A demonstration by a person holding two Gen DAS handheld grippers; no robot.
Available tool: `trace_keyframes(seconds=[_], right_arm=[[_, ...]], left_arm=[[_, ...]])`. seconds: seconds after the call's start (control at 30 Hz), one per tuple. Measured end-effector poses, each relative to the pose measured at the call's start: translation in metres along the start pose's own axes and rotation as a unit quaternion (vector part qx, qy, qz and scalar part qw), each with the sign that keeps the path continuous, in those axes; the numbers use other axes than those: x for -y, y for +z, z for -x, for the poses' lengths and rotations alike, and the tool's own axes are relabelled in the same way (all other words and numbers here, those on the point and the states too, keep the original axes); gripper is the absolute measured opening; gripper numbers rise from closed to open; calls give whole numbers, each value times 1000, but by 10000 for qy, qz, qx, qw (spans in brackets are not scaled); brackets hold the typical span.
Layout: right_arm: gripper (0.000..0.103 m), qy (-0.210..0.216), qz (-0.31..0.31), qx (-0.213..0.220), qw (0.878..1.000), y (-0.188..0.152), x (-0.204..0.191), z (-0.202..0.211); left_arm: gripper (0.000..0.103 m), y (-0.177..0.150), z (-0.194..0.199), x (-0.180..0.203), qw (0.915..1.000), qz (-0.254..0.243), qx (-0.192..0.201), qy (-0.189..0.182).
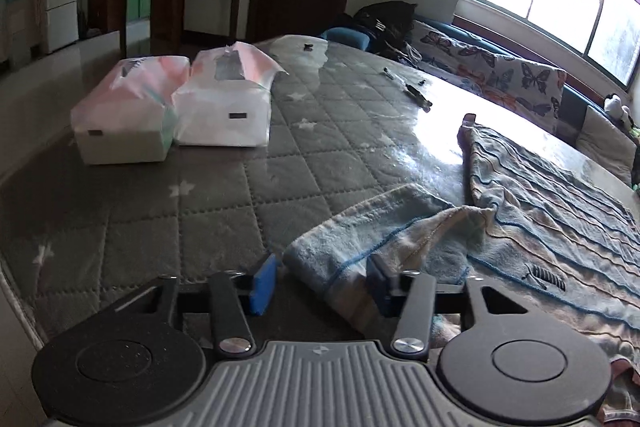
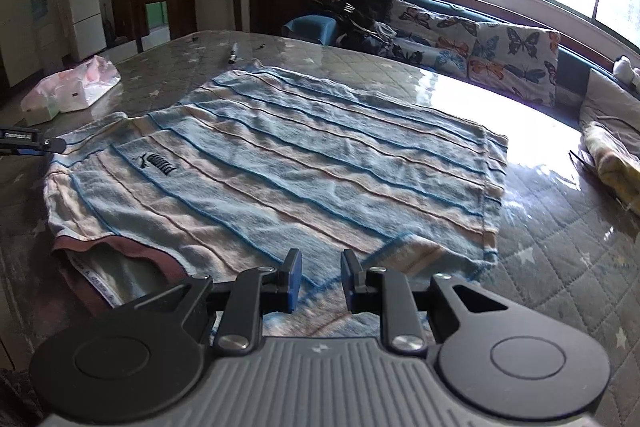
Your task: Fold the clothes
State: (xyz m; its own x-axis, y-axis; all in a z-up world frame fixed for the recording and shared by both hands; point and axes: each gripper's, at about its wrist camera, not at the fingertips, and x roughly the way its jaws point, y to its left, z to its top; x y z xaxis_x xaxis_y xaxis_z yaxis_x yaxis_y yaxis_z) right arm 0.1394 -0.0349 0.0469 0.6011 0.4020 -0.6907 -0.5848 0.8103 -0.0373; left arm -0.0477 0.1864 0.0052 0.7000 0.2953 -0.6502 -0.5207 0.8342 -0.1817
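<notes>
A: Striped blue-and-beige terry shirt (image 2: 280, 167) spread flat on grey quilted bench (image 2: 560, 247); left tongs (image 1: 316, 281) apart, astride near sleeve (image 1: 372, 231).

B: Right tongs (image 2: 320, 279) parted over right sleeve, gripping nothing. Pinch both sleeves deep; fold inward evenly.

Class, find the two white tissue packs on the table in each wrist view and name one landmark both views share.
Left wrist view: tissue packs sit upper left, side by side, far beyond the claw.
Right wrist view: tissue packs lie at the far left edge, left of the striped shirt.
Shared landmark: the butterfly-print cushions under the window.
</notes>
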Motion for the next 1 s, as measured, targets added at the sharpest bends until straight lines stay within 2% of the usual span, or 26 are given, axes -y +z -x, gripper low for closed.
trace_keyframes(seconds=[0.1,0.2,0.33,0.43,0.6,0.73,0.9,0.97,1.0], right_arm=[[21,62,85,13,9999,2,-7,-1],[21,102,153,35,9998,4,-13,-1],[21,152,216,63,9996,8,-18,0],[21,169,235,63,9996,10,-20,-1],[21,192,253,64,9995,12,-22,-2],[21,217,276,65,9994,15,-24,-3],[21,267,330,53,9991,19,-27,-7],[21,295,362,45,9989,22,-28,-9],[21,314,391,38,9987,24,-30,-10]], left_arm=[[15,2,5,-5,9996,145,122,-186],[8,5,18,-4,9981,164,378,-468],[7,10,43,11,9905,-106,797,-1119],[7,7,55,31,9792,-468,890,-1760],[7,-8,58,73,9594,-1099,662,-2513],[8,-21,50,99,9450,-1538,310,-2868],[17,-29,45,108,9295,-1894,-73,-3163],[21,-26,49,102,9290,-1885,-27,-3186],[24,-22,50,98,9318,-1844,46,-3126]])
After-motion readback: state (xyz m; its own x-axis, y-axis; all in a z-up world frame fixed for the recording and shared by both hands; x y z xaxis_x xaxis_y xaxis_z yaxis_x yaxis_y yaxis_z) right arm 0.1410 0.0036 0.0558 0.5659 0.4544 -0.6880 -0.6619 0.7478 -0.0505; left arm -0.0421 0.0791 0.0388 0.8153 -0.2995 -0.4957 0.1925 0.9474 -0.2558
